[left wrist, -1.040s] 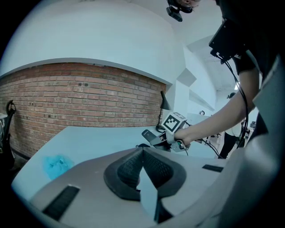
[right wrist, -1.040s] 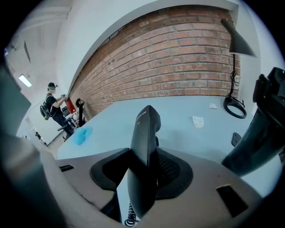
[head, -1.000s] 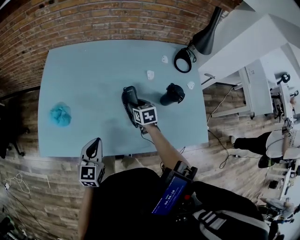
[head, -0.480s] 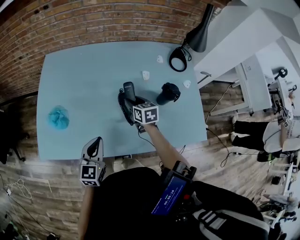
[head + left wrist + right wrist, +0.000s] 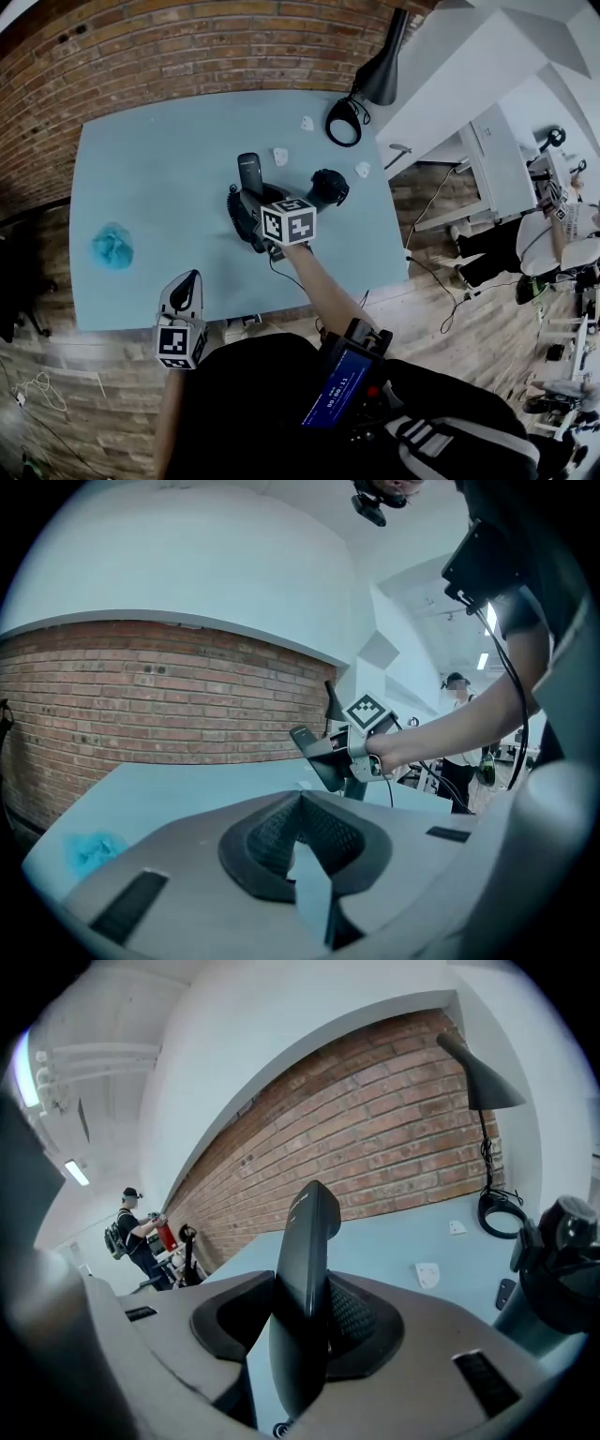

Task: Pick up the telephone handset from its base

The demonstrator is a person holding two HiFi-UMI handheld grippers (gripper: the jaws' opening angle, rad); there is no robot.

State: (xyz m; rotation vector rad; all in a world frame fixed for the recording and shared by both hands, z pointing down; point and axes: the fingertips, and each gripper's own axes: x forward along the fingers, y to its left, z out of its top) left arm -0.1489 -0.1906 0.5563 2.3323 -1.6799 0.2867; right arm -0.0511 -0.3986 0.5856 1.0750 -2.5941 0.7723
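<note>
My right gripper (image 5: 302, 1327) is clamped on the handset (image 5: 248, 172), looks clear of the base (image 5: 239, 220); left gripper (image 5: 298, 808) closed, empty. Lift basically done.

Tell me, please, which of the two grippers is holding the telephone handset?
The right gripper, out over the table: its jaws clamp the black handset. The left gripper, by the table's near edge, has its jaws together on nothing.
</note>
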